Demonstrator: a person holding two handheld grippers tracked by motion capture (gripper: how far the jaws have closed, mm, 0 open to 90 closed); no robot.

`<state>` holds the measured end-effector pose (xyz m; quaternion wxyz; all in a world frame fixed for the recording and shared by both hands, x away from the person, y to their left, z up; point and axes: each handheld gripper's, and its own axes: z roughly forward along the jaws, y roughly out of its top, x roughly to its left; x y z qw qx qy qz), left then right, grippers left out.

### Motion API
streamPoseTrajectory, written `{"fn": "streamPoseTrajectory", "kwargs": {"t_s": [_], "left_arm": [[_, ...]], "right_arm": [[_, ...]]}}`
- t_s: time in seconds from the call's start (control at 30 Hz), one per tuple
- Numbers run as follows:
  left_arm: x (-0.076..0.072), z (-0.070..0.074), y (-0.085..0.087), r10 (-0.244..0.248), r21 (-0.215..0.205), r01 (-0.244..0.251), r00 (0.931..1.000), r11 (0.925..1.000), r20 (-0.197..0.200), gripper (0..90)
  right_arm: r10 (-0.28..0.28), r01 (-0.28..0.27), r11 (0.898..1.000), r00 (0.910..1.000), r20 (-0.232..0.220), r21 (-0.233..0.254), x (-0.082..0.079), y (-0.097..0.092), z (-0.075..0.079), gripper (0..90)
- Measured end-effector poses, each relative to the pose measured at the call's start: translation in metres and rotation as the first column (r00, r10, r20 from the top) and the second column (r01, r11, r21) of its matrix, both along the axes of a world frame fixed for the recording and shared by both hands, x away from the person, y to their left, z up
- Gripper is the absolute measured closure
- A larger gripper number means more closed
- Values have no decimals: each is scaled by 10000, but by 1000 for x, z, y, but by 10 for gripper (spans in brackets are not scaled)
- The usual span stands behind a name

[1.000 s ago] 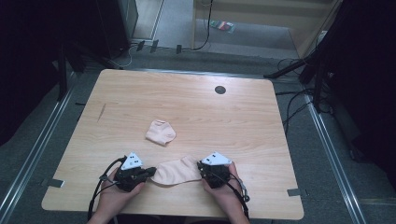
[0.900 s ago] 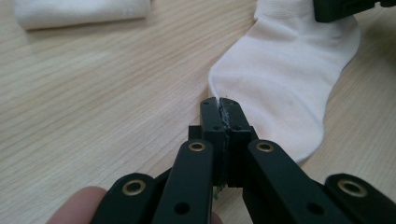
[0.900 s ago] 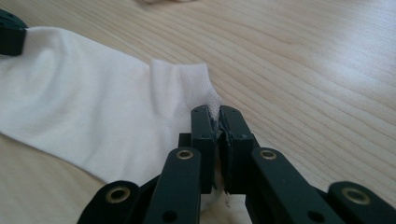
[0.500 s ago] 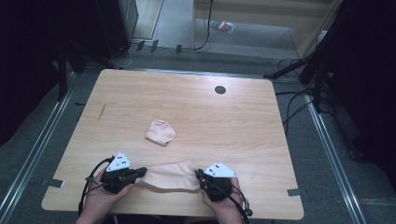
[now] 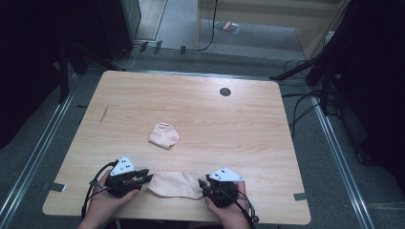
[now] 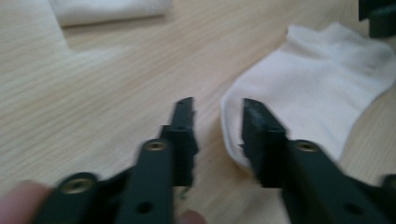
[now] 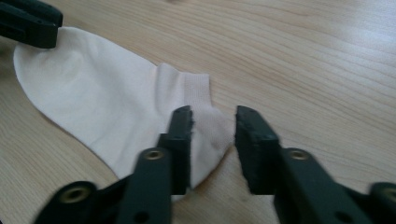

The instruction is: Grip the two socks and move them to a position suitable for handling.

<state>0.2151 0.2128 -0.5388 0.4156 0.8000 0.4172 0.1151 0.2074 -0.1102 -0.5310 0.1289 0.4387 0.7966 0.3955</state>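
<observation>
A pale sock (image 5: pixel 174 184) lies flat near the table's front edge, between the two grippers. My left gripper (image 5: pixel 144 179) is open at its toe end; the toe (image 6: pixel 303 88) rests on the wood just by the right jaw, with nothing pinched. My right gripper (image 5: pixel 204 183) is open too, and the sock's cuff (image 7: pixel 210 123) lies on the table between its spread jaws. A second sock (image 5: pixel 164 135), folded into a small bundle, sits near the table's middle, and its edge (image 6: pixel 107 9) shows at the top of the left gripper view.
The wooden table (image 5: pixel 239 129) has a dark round hole (image 5: pixel 225 91) at the back right. Cables and dark stands lie on the floor around it. The table's front edge is close under both hands.
The grippers pulled the sock toward the front edge and stretched it out. Now it lies flat and both pairs of jaws have opened off it.
</observation>
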Motion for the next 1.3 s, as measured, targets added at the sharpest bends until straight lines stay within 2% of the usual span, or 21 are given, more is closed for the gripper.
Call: {"fn": "streamPoseTrajectory", "kwargs": {"t_s": [0.07,0.2,0.27,0.33,0.43,0.53,0.63,0.73,0.8,0.87,0.93,0.97,1.0,1.03,1.1,1.17,1.27,1.3], "left_arm": [[3,0,6,365,-304,-353,9985,9989,396,503],[6,1,16,839,-782,-775,9930,9939,828,413],[9,0,23,1372,-879,-1269,9827,9880,1243,360],[11,0,27,1781,-1039,-1649,9747,9808,1353,308],[15,-1,35,2310,-1320,-2145,9648,9678,1255,211],[22,-3,44,2797,-1573,-2601,9527,9527,1185,151],[27,-5,51,3167,-1757,-2950,9419,9392,1118,140],[28,-6,56,3455,-1979,-3224,9336,9257,947,140],[29,-8,56,3532,-1951,-3319,9316,9229,861,141],[30,-10,53,3450,-1844,-3252,9346,9275,868,142],[30,-10,51,3441,-1737,-3249,9343,9296,936,144],[30,-10,50,3435,-1723,-3241,9341,9302,973,145],[30,-11,50,3422,-1725,-3231,9348,9305,954,145],[31,-11,50,3395,-1705,-3212,9362,9315,909,146],[31,-11,51,3443,-1786,-3256,9349,9285,857,146],[31,-11,50,3454,-1797,-3266,9346,9279,850,146],[32,-12,48,3362,-1647,-3193,9378,9332,869,147],[32,-12,48,3362,-1647,-3193,9378,9332,869,147]], "right_arm": [[79,-82,9996,9999,89,285,1,-2,2,532],[-57,35,9991,9986,519,426,2,-5,8,518],[-172,139,9987,9975,690,486,3,-6,10,503],[-237,194,9983,9964,811,541,5,-4,13,463],[-133,81,9989,9935,1134,463,11,4,19,419],[82,-153,9988,9886,1501,464,20,15,27,437],[354,-414,9987,9831,1796,296,37,31,35,462],[564,-613,9978,9835,1719,234,57,45,39,480],[611,-646,9978,9840,1676,153,71,53,40,501],[642,-657,9978,9853,1583,45,87,61,38,523],[583,-586,9983,9883,1406,-21,105,67,35,549],[503,-499,9987,9914,1209,-67,121,72,32,556],[503,-499,9987,9914,1209,-67,121,72,32,556],[485,-482,9988,9926,1116,-60,127,74,31,560],[588,-571,9982,9934,984,-201,141,82,27,564],[831,-795,9960,9921,936,-411,153,92,24,583],[1483,-1406,9859,9853,847,-911,167,107,16,596],[1483,-1406,9859,9853,847,-911,167,107,16,596]]}}
